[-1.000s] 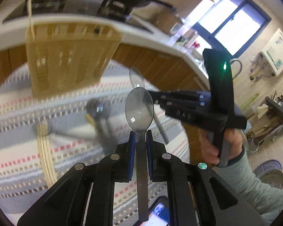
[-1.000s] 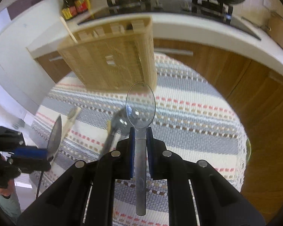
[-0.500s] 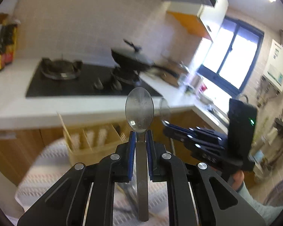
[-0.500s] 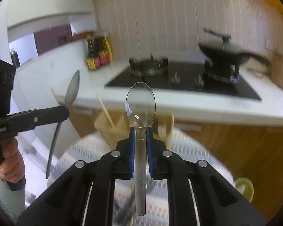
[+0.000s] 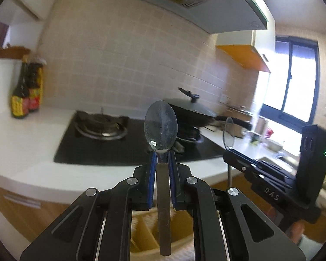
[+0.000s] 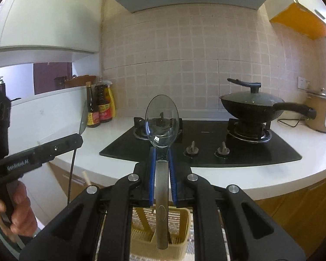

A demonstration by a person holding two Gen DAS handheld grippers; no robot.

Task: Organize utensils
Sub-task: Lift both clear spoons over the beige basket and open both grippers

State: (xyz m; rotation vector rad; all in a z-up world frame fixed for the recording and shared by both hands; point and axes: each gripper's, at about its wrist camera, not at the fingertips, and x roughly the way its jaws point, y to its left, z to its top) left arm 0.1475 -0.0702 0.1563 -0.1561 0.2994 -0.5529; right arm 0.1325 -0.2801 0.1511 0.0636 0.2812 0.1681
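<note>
While clamped between blue pads, left hand-held gripper grasping a steel spoon by the neck, bowl up, handle trailing back toward the camera. Right hand-held gripper likewise clenched on a second spoon, bowl upright. Both raised in front of the white desk with its black hob and lidded wok. Below the handles, a slatted beige utensil basket, partly hidden.
</note>
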